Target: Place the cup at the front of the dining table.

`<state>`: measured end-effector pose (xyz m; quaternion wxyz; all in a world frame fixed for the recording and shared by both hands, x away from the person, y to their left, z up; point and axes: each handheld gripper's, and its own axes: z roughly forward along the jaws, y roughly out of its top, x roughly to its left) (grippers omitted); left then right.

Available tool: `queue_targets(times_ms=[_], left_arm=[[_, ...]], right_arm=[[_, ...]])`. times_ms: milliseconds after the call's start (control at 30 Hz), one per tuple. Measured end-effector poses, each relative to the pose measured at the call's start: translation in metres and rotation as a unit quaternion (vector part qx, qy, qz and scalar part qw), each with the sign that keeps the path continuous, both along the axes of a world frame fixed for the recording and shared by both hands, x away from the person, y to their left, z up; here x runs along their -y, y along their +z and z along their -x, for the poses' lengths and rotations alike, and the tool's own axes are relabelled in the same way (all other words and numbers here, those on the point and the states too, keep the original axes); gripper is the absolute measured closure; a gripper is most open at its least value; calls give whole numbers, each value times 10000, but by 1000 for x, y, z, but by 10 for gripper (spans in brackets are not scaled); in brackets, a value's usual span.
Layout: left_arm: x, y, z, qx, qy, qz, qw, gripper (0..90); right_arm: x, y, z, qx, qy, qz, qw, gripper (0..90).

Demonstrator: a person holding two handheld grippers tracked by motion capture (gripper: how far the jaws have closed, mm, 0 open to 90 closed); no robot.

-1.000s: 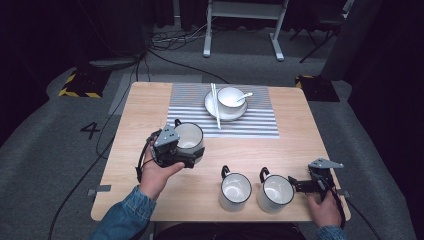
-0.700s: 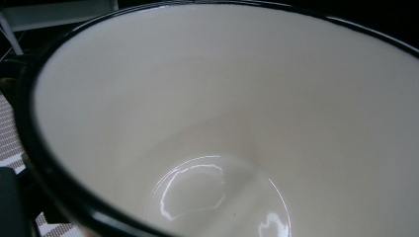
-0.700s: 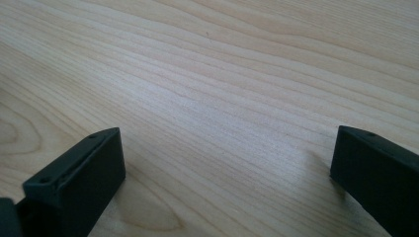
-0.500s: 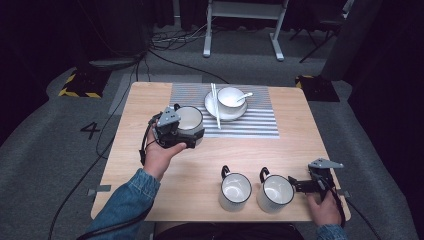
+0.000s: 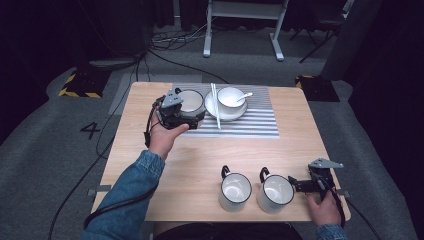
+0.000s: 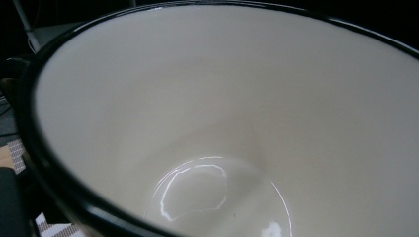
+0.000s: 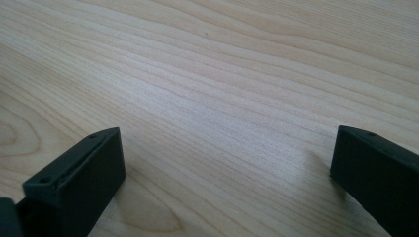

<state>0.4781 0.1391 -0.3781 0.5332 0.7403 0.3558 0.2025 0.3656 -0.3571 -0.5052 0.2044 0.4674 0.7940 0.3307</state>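
Note:
My left gripper (image 5: 176,113) is shut on a cream enamel mug (image 5: 190,102) with a black rim, over the left end of the striped mat (image 5: 250,125). The mug's glossy empty inside (image 6: 222,123) is seen from very close in the left gripper view. I cannot tell whether the mug rests on the mat or hangs just above it. My right gripper (image 5: 301,185) lies low at the table's front right corner, open, with bare wood between its jaws (image 7: 227,173).
Beside the held mug stands a white plate (image 5: 224,115) bearing a bowl (image 5: 231,97) with a spoon (image 5: 245,95), and chopsticks (image 5: 216,107) across it. Two more mugs (image 5: 235,191) (image 5: 276,193) stand at the front, just left of the right gripper. The wooden table (image 5: 190,160) has floor cables behind it.
My left gripper has carried the mug away from the person and to the right, from the table's middle left onto the mat beside the plate. The right gripper has stayed still.

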Motion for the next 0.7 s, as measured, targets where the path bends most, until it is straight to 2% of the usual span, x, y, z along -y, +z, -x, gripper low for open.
queue_targets(times_ms=[67,100,133,167,200,233,267,333,433,467,500,567,633,667,700], left_arm=[[-3,-2,-8,-87,-34,10,10000,29],[-2,-4,-13,9,46,41,10000,29],[-3,-5,-17,27,69,-28,10000,28],[-3,-7,-20,72,121,0,9999,28],[-4,-7,-23,-74,46,-46,10000,29],[-4,-7,-23,-74,46,-46,10000,28],[-4,-8,-32,22,78,-167,9998,28],[0,-9,-41,134,136,-188,9996,28],[3,-7,-55,164,174,-249,9994,28],[3,-7,-55,164,174,-249,9994,28],[4,-8,-62,34,222,-163,9996,28],[5,-9,-70,91,439,-21,9990,28],[5,-12,-76,-133,596,24,9981,28],[3,-13,-80,-182,658,-83,9976,28],[2,-15,-83,-264,696,-32,9972,28]], right_arm=[[0,0,0,-2,2,0,10000,4],[0,0,0,-1,2,4,10000,4],[0,0,0,4,3,7,10000,5],[0,0,0,-6,2,2,10000,5],[0,0,0,0,6,7,10000,5],[0,0,0,-10,-3,2,10000,5],[0,0,0,6,2,10,10000,5],[0,0,0,-7,3,3,10000,5],[0,0,0,-7,-4,1,10000,5],[0,0,0,-7,-4,1,10000,5],[0,0,0,-7,0,4,10000,5],[0,0,0,-8,-4,2,10000,5],[0,0,0,-8,-1,4,10000,5],[0,0,0,-7,0,2,10000,5],[0,0,0,-3,-1,4,10000,5]])
